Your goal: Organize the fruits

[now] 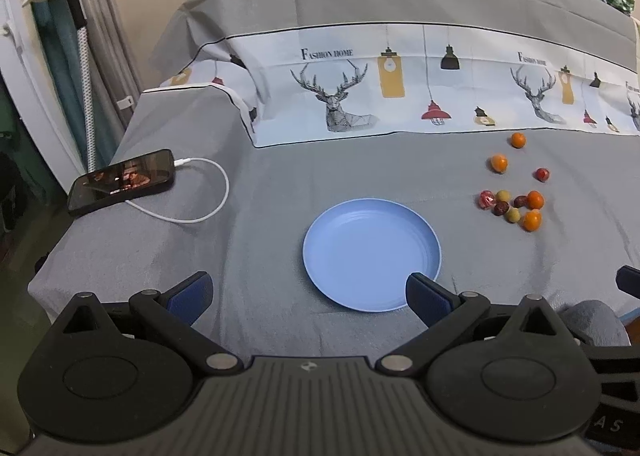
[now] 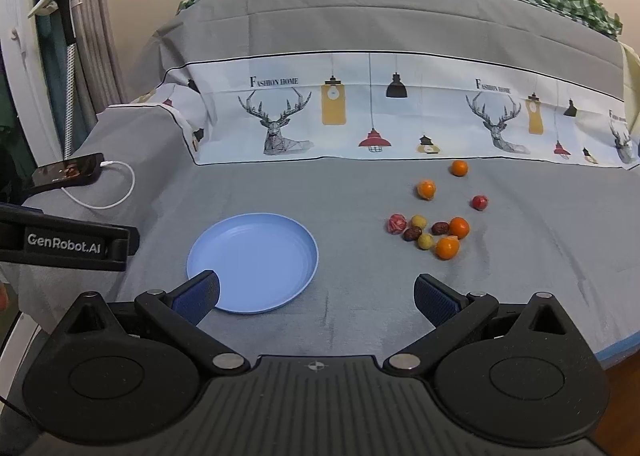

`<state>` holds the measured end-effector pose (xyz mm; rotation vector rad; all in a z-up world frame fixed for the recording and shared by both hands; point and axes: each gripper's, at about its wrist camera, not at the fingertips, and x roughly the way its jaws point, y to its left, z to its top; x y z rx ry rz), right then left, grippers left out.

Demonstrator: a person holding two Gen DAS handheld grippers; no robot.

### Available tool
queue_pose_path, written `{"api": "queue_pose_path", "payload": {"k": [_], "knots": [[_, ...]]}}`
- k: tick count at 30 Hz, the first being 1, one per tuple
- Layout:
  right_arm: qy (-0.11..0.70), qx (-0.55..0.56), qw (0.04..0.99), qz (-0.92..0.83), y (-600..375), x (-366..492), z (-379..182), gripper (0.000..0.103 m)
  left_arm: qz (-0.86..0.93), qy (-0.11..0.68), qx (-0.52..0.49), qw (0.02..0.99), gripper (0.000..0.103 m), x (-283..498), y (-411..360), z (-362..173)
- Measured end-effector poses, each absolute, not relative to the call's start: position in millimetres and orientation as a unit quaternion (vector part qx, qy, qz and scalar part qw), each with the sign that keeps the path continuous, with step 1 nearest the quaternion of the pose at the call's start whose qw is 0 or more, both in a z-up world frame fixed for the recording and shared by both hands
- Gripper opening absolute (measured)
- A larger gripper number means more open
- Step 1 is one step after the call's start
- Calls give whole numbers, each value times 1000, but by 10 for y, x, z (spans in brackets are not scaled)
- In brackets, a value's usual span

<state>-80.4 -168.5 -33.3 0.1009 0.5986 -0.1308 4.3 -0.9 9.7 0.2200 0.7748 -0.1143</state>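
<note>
An empty blue plate (image 1: 372, 252) (image 2: 256, 260) lies on the grey cloth. To its right sits a loose cluster of small fruits (image 1: 514, 208) (image 2: 430, 234): orange, red, dark brown and yellowish ones. Three more lie farther back: an orange one (image 1: 518, 140) (image 2: 459, 168), another orange one (image 1: 499, 163) (image 2: 426, 189) and a red one (image 1: 541, 175) (image 2: 479, 202). My left gripper (image 1: 308, 292) is open and empty just in front of the plate. My right gripper (image 2: 318, 292) is open and empty, in front of the plate's right edge, short of the fruits.
A phone (image 1: 122, 180) (image 2: 68, 172) with a white charging cable (image 1: 200, 192) lies at the table's left edge. Behind, the cloth rises over a bulky shape with a deer-print band (image 1: 340, 96). The left gripper's body (image 2: 64, 244) shows at left in the right wrist view.
</note>
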Motion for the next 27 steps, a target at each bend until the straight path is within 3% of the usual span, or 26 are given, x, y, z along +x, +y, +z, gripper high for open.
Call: {"api": "queue_pose_path", "payload": {"k": [27], "knots": [[277,68,956,-63,-1640,-862,-352,103,-35,388,101,916,103,71,109,99]]}}
